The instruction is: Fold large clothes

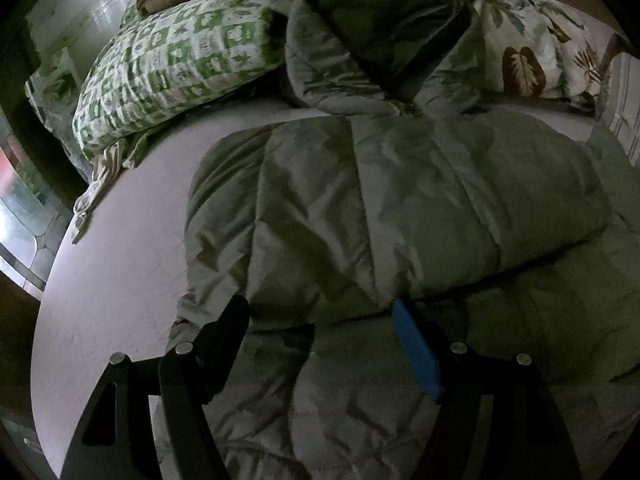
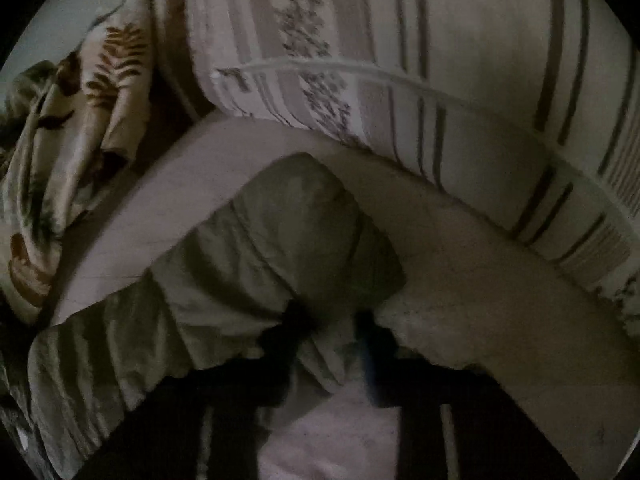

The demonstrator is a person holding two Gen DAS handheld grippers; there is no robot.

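A large olive-green puffer jacket [image 1: 360,208] lies spread on the pale mattress [image 1: 120,264], its hood bunched at the far end. One part is folded across the body. My left gripper [image 1: 320,320] hovers just above the jacket's near part, wide open and empty, with a blue pad on its right finger [image 1: 416,356]. In the right wrist view a jacket sleeve [image 2: 280,240] is lifted off the mattress [image 2: 480,280]. My right gripper [image 2: 332,344] is shut on the sleeve's cuff end; its fingers are dark and partly hidden by fabric.
A green-and-white patterned pillow [image 1: 172,68] lies at the far left. A leaf-print blanket [image 1: 528,52] is heaped at the far right and also shows in the right wrist view [image 2: 72,140]. A striped cushion [image 2: 440,60] borders the mattress. The mattress edge drops off at left.
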